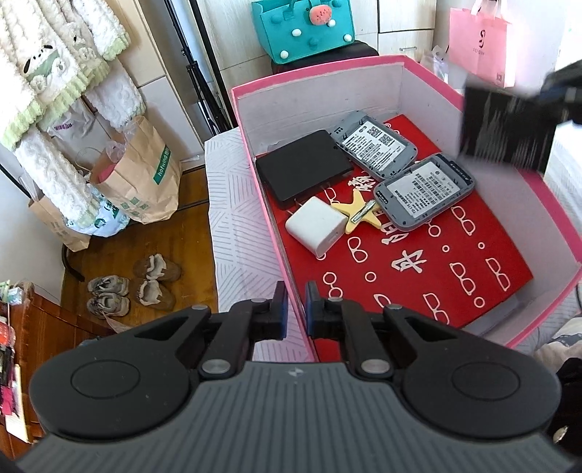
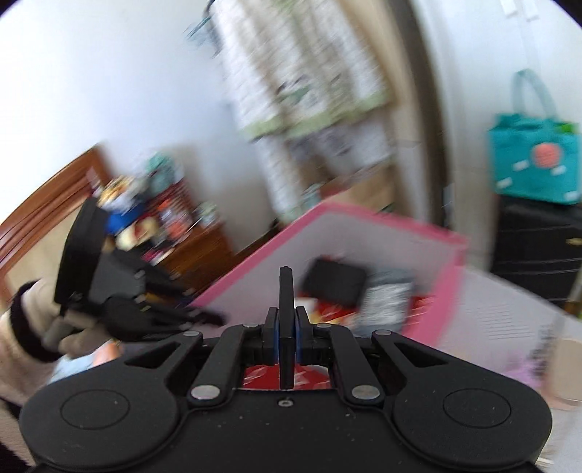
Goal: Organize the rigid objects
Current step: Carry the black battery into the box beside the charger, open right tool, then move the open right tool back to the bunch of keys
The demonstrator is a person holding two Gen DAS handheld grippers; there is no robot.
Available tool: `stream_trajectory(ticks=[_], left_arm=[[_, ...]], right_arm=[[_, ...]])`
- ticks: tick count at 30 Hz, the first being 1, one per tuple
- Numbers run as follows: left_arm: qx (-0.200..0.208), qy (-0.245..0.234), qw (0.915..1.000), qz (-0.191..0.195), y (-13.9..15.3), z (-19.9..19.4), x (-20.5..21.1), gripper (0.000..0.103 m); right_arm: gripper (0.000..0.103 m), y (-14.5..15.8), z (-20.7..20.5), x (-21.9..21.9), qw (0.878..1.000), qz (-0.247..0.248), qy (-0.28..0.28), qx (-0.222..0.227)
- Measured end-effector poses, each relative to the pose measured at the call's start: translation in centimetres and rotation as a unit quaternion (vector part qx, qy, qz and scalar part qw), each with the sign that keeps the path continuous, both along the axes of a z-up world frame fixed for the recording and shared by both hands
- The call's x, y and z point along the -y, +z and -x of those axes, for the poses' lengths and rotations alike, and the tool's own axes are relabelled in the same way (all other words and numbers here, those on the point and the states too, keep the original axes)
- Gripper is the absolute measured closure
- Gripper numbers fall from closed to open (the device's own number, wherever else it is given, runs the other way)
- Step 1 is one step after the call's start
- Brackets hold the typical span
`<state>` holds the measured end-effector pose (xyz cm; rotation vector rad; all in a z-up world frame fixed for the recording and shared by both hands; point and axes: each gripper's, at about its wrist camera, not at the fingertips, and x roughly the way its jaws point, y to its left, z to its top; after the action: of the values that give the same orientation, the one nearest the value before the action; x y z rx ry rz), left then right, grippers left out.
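The right gripper (image 2: pixel 286 338), clamped on a thin flat black plate (image 2: pixel 286 327), carries it above the pink-rimmed cardboard box (image 1: pixel 251 120) ahead, likely for lowering inside, while the left gripper (image 1: pixel 296 309) straddles the box's near wall, slightly parted, empty.

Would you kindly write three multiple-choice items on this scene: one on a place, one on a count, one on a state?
1. Where does the white charger lie?
A. inside the pink box
B. on the floor
C. in the teal bag

2. How many grey label-up devices are in the box?
A. one
B. two
C. four

3. What is the right gripper doing?
A. open, empty
B. shut on a thin black plate
C. resting in the box

Answers: 1 A, it sits on the red liner; 2 B, a farther device and a nearer device; 3 B, jaws pinch the plate edge-on.
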<state>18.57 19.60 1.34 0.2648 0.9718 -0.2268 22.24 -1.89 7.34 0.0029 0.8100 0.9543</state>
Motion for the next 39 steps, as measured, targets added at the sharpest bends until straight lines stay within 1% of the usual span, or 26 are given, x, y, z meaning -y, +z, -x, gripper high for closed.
stream_trajectory(ticks=[4, 6, 12, 13, 16, 17, 20, 21, 22, 24, 27, 31, 34, 39], left_arm=[[0.003, 0.001, 1.0000, 0.003, -0.1, 0.2, 0.1, 0.094], [0.004, 0.001, 1.0000, 0.004, -0.1, 0.2, 0.1, 0.094], [0.002, 0.006, 0.9999, 0.014, 0.0, 0.1, -0.2, 0.094], [0.002, 0.007, 0.9998, 0.016, 0.0, 0.1, -0.3, 0.094], [0.002, 0.007, 0.9998, 0.017, 0.0, 0.2, -0.4, 0.094], [0.003, 0.007, 0.9998, 0.017, 0.0, 0.2, -0.4, 0.094], [0.003, 0.007, 0.9998, 0.019, -0.1, 0.3, -0.3, 0.094], [0.003, 0.007, 0.9998, 0.019, 0.0, 0.2, -0.3, 0.094], [0.003, 0.008, 0.9998, 0.019, 0.0, 0.2, -0.2, 0.094], [0.004, 0.009, 0.9997, 0.020, 0.0, 0.3, -0.3, 0.094], [0.005, 0.010, 0.9997, 0.022, 0.0, 0.3, -0.3, 0.094], [0.006, 0.010, 0.9997, 0.022, 0.0, 0.4, -0.4, 0.094], [0.007, 0.011, 0.9997, 0.022, 0.0, 0.3, -0.4, 0.094], [0.006, 0.012, 0.9997, 0.019, 0.1, 0.2, -0.2, 0.094]], right_arm=[[0.093, -2.3, -0.9, -4.3, 0.997, 0.041, 0.044, -0.039], [0.093, -3.6, -1.4, -5.9, 0.995, 0.051, 0.055, -0.061], [0.093, -5.8, -3.4, -8.4, 0.991, 0.058, 0.056, -0.105], [0.097, -6.2, -3.6, -8.6, 0.991, 0.060, 0.052, -0.112], [0.098, -6.3, -3.8, -8.7, 0.990, 0.060, 0.042, -0.118], [0.098, -6.2, -3.7, -8.6, 0.991, 0.065, 0.040, -0.107], [0.096, -5.4, -2.9, -8.2, 0.994, 0.098, 0.022, -0.051], [0.095, -5.1, -2.7, -7.8, 0.994, 0.094, 0.017, -0.044], [0.093, -4.8, -2.6, -7.3, 0.995, 0.087, 0.013, -0.043], [0.093, -4.1, -2.3, -5.9, 0.997, 0.073, 0.002, -0.037], [0.093, -3.0, -1.9, -3.1, 0.998, 0.057, -0.030, -0.020], [0.092, -1.7, -1.4, 0.9, 0.996, 0.039, -0.076, -0.011], [0.090, -0.7, -0.4, 3.7, 0.994, 0.039, -0.106, 0.004], [0.087, -0.3, 1.0, 7.4, 0.988, 0.047, -0.148, 0.019]])
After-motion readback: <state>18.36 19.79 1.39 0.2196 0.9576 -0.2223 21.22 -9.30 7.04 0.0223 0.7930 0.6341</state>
